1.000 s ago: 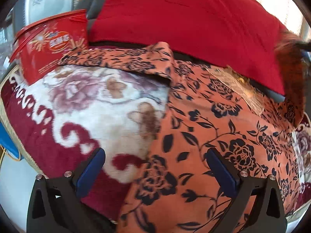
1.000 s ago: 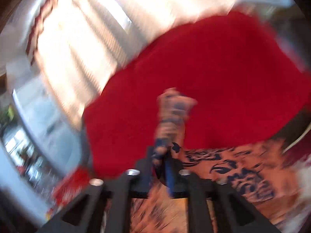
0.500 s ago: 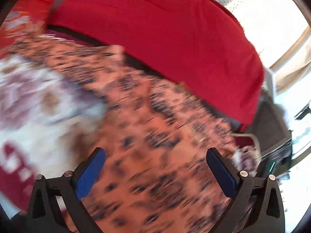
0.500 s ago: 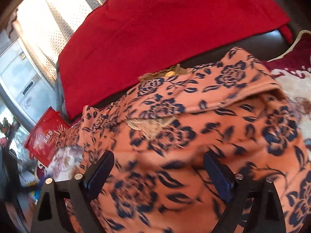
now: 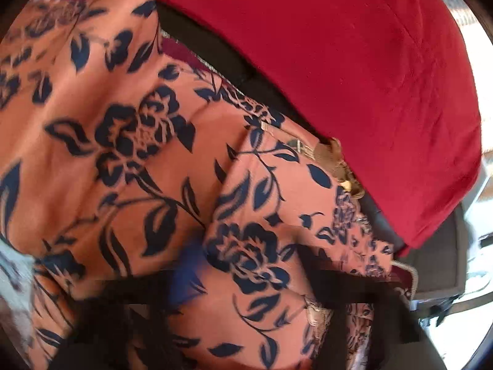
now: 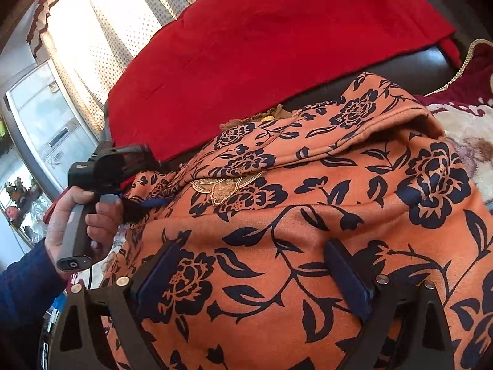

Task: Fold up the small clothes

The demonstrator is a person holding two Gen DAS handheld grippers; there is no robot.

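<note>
left gripper (image 6: 148,202): you have closed it since a second ago, when its blue pads stood wide apart over the cloth. in the right wrist view its tips are pinched on the left edge of the orange fabric; its own view is smeared with blur, so only the closing shows there.
right gripper (image 6: 252,277): your jaws stand wide and empty, blue pads (image 6: 348,280) low over the cloth, nothing between them. a second ago they were nearly closed on a bunched piece of that fabric, lifted up in front of the red cushion.
orange garment with dark blue flower print (image 6: 323,203): it lies spread across the seat, one layer folded over near the gold embroidered patch (image 6: 220,186). half a second ago it lay much the same under your right jaws.
red fabric cushion (image 6: 262,40): behind the garment, as before.
your left hand (image 6: 77,225): wrapped round the grey handle, blue sleeve (image 6: 24,283) at the wrist.
cream and maroon floral blanket (image 6: 468,132): under the garment, showing at the right edge.
left wrist view: a second ago it showed the blanket and a red tin; now the orange print (image 5: 148,141) fills it.
</note>
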